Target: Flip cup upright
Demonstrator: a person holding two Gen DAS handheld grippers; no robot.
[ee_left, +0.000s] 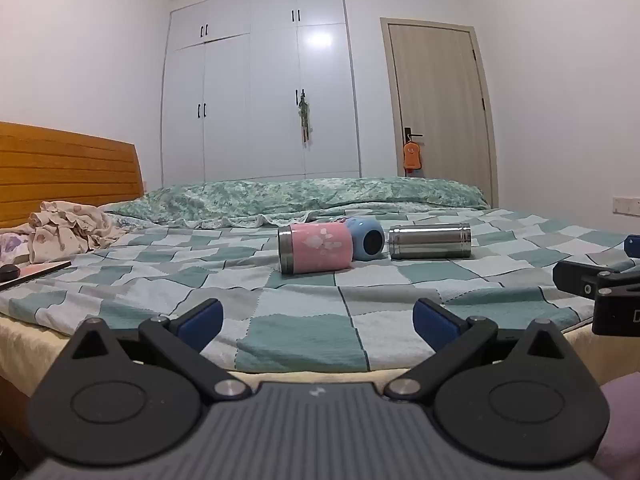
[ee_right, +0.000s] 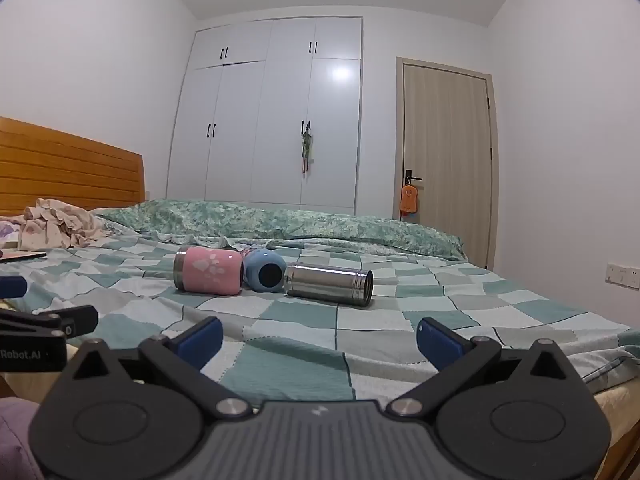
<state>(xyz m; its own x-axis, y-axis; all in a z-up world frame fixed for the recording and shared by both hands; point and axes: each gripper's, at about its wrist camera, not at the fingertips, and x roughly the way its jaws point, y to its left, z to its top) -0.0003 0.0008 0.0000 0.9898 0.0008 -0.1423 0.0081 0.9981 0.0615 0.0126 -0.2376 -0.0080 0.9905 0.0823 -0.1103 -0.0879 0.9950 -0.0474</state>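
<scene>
Ahead: pink steel cup [ee_left: 316, 247], blue round cup [ee_left: 367, 239], plain steel cylinder cup [ee_left: 430, 241] lie sideways on checked bed [ee_left: 280, 320], well beyond left gripper [ee_left: 318, 320] and right gripper [ee_right: 319, 338]; both jaws wide, empty.

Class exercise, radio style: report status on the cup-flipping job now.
Left gripper and right gripper open, empty, short of cups. Pink cup, blue cup, steel cup all on sides on checked blanket. Path unobstructed.

I am looking across a checkered bedspread [ee_left: 304, 344] toward a rumpled green quilt [ee_left: 312, 194], with crumpled clothes [ee_left: 68, 226] lying by the wooden headboard [ee_left: 68, 168], white wardrobe doors [ee_left: 260, 92] standing behind, and an orange tag [ee_left: 412, 156] hanging from the door handle [ee_left: 414, 135].
</scene>
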